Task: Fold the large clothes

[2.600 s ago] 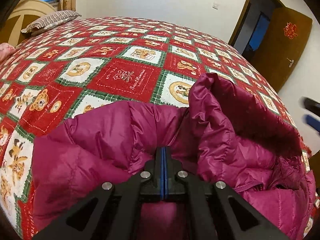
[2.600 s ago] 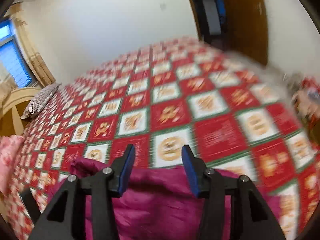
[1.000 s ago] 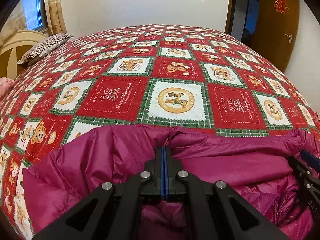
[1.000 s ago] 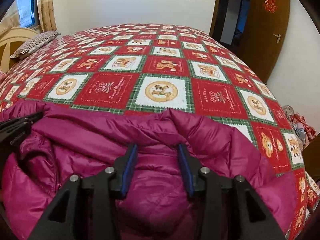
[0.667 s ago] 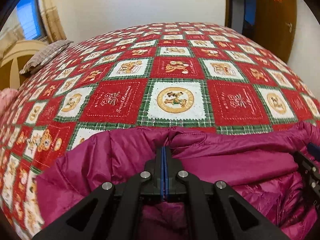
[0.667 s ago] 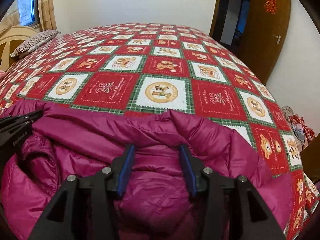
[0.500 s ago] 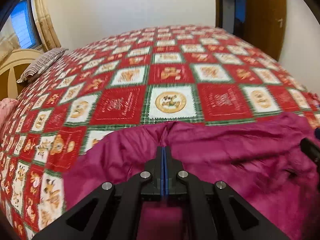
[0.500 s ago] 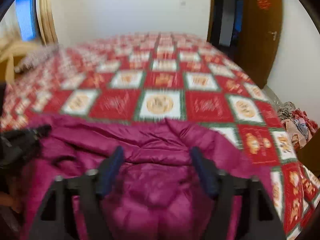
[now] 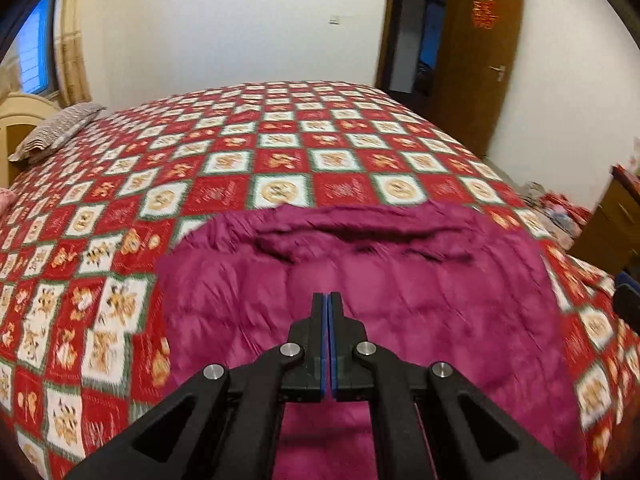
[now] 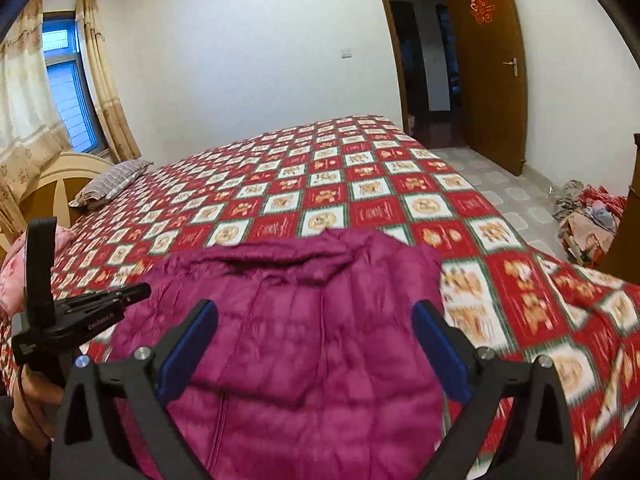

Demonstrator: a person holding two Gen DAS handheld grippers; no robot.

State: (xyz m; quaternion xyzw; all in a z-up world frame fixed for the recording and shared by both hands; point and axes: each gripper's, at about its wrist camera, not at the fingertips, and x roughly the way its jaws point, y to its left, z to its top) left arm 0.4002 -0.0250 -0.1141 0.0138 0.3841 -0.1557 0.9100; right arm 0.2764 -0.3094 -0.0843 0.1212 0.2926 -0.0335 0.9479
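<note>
The left gripper (image 9: 328, 300) is showing both jaws pressed flat together, blue pad faces meeting along one thin line with nothing visibly pinched between them. The right gripper (image 10: 316, 332) is opening, its jaws spreading wide; the blue pads (image 10: 188, 350) are standing clear of the fabric, and the garment is lying below the gap, not gripped.

The jacket (image 9: 360, 300) (a magenta quilted puffer, stitched in soft padded channels) is lying on the near part of the bed, its far edge forming a rolled, creased fold. In the right wrist view a seam or zip line is running down its middle; motion blur is softening the detail.

The bedspread (image 9: 280, 160) under it is showing a checked pattern of red and white squares with green borders and small printed figures. A striped pillow (image 10: 112, 182) is resting at the far left by a curved pale headboard (image 10: 52, 176).

Both grippers are angling downward over the jacket. In the right wrist view the left gripper's black frame is appearing at the left edge, with part of a hand (image 10: 32, 400) gripping below it. A brown door (image 10: 488, 68) is standing open beyond the bed.
</note>
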